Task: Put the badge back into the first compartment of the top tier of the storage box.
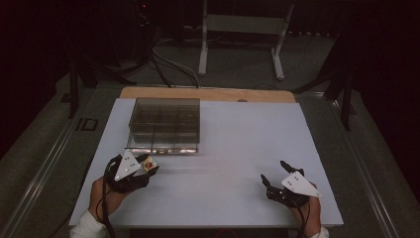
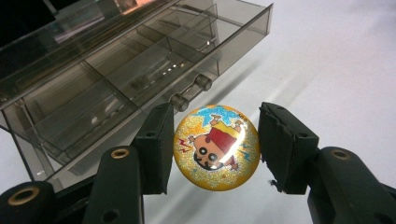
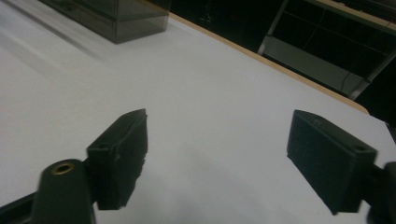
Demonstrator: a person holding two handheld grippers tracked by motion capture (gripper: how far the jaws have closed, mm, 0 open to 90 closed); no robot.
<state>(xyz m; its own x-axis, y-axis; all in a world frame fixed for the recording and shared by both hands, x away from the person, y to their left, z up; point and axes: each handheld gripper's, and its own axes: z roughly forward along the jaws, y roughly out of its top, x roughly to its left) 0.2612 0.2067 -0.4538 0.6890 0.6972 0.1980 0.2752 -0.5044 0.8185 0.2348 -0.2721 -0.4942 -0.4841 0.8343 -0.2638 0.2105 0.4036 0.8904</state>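
Observation:
A round glittery gold badge (image 2: 215, 148) with a cartoon figure sits between the two black jaws of my left gripper (image 2: 215, 119), which is shut on it by its edges and holds it off the white table. From above, the left gripper (image 1: 148, 166) and the badge (image 1: 150, 162) sit near the front left, just before a smoky clear compartment box (image 1: 165, 124). In the left gripper view the box (image 2: 116, 70) lies open close behind the badge, with its dividers showing. My right gripper (image 1: 273, 170) rests at the front right, open, with nothing between its jaws (image 3: 219, 121).
The white table top (image 1: 237, 144) stretches between the two hands, with a wooden strip (image 1: 208, 94) along its far edge. Beyond the strip stand a metal frame's legs (image 1: 203, 49) and cables on a dark floor. One corner of the box (image 3: 116, 21) shows far off in the right gripper view.

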